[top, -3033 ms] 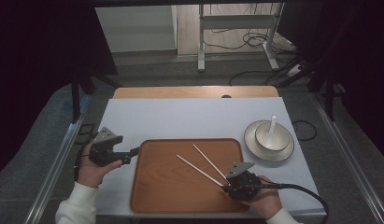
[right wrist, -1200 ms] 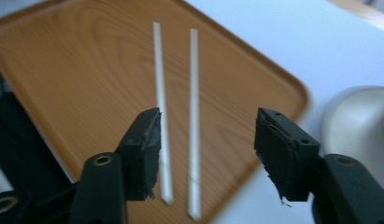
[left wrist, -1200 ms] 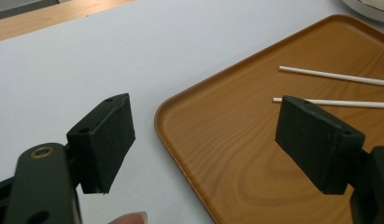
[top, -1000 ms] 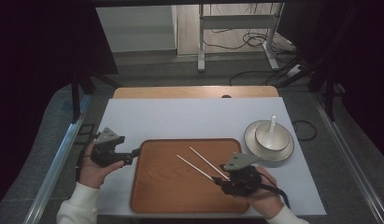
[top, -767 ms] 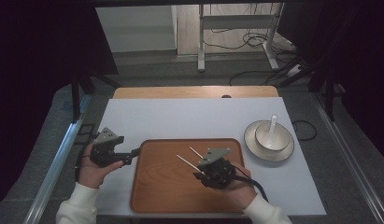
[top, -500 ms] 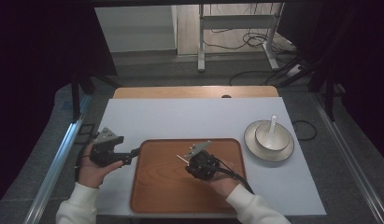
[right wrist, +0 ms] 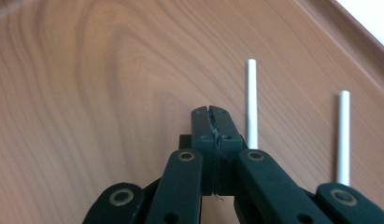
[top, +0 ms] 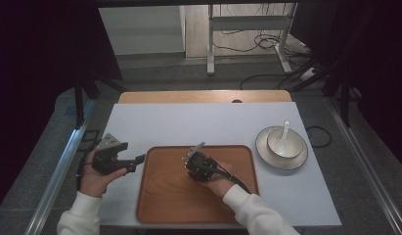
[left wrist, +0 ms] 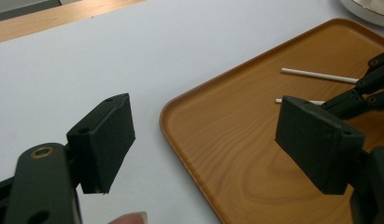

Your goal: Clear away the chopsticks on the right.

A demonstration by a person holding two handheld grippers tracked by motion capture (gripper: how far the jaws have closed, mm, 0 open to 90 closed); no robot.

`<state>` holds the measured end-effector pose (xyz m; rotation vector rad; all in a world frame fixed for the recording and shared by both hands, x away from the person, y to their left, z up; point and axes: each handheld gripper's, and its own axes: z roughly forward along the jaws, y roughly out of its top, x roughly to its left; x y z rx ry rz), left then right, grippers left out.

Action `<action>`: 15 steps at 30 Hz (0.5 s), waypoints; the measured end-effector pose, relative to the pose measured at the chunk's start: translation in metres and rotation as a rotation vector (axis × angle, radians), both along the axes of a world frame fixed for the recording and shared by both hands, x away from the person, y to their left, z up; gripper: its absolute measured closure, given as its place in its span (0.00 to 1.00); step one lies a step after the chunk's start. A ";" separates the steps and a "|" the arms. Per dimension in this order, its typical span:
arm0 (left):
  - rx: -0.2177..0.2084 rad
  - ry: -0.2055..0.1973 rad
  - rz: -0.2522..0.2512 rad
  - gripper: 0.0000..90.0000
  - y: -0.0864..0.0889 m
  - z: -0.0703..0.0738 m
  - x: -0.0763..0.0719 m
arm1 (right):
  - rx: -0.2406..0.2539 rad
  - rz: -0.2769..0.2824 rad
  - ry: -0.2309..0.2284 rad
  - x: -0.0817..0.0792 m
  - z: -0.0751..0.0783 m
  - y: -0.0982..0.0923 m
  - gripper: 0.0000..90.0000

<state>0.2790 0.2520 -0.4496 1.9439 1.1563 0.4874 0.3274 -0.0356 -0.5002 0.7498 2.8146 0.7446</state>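
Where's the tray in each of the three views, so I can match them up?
High view: tray at bottom centre, under the right gripper.
Left gripper view: tray in the right half, its rounded corner near the centre.
Right gripper view: tray beneath the shut jaws, rim at top right.
Shared landmark: the right gripper, over the tray beside the chopsticks.
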 end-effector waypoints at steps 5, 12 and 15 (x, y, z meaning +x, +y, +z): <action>0.002 -0.005 -0.007 0.22 -0.003 0.002 -0.001 | -0.034 -0.026 0.015 0.009 -0.003 -0.007 1.00; 0.003 -0.004 -0.011 0.22 -0.003 0.001 -0.002 | -0.059 -0.054 0.010 0.017 -0.003 -0.016 1.00; 0.002 -0.006 -0.010 0.22 -0.003 0.002 -0.002 | -0.065 -0.088 0.013 0.023 -0.002 -0.026 1.00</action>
